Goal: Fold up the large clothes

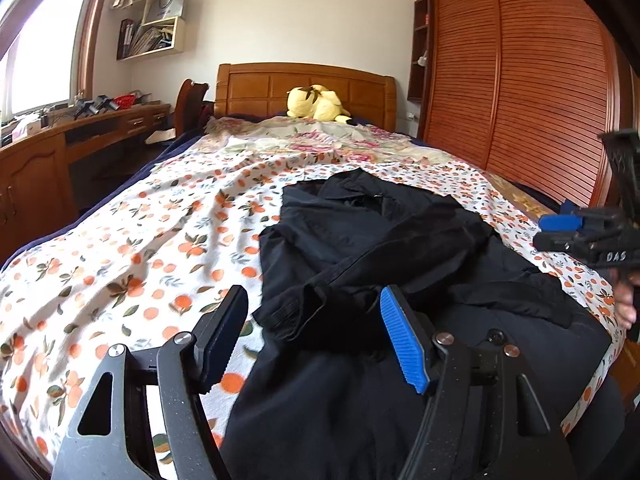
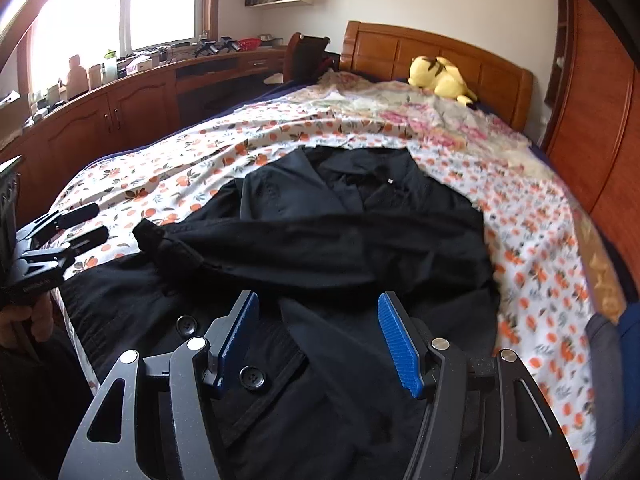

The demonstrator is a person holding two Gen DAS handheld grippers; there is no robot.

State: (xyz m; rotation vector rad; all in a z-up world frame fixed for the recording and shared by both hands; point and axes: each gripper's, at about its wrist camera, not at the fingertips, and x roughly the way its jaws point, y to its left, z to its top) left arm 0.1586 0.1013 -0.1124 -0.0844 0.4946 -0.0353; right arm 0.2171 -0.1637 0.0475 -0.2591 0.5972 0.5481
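Lying on the bed (image 1: 120, 248): black coat (image 1: 360, 240), one sleeve (image 2: 320, 248) folded across. Hovering above, left gripper (image 1: 316, 332) and right gripper (image 2: 318, 336), both spread wide, holding nothing.

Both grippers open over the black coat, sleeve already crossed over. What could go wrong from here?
1. The black coat hangs over the near edge of the bed; pulling toward the person might slide it off.
2. The folded-over sleeve lies loose, so lifting the hem may undo it.
3. The left gripper and right gripper are open; a pinch could also catch the wrinkled orange-print sheet.
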